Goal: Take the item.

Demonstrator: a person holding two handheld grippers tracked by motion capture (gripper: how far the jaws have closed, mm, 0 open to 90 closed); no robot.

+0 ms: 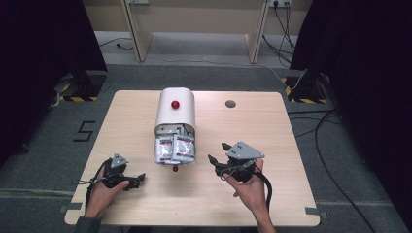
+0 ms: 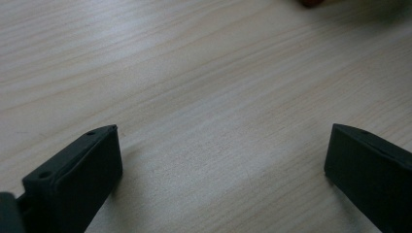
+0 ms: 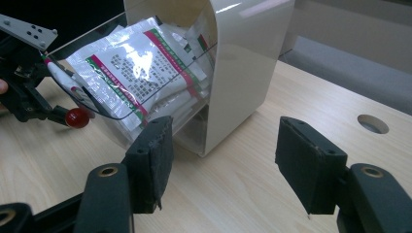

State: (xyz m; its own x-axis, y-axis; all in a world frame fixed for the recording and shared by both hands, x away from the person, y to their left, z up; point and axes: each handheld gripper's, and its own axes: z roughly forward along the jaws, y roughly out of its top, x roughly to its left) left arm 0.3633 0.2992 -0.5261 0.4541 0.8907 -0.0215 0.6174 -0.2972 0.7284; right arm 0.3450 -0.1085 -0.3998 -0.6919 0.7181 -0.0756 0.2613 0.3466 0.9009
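Both grippers rest low on the pale wooden table (image 1: pixel 204 194) in the high view, the left gripper (image 1: pixel 137 179) near the front left corner and the right gripper (image 1: pixel 218 153) front right, either side of a cream arch-topped container (image 1: pixel 176 110) with a red knob (image 1: pixel 175 104) whose clear front drawer (image 1: pixel 174 156) holds white sachets printed in red and green (image 1: pixel 176 145). Left gripper view: its 2 black jaws stand wide apart over bare wood, holding nothing. Right gripper view: its jaws gape empty just before the container, the sachets behind the clear panel, a second red knob (image 3: pixel 77 118) at the drawer's front.
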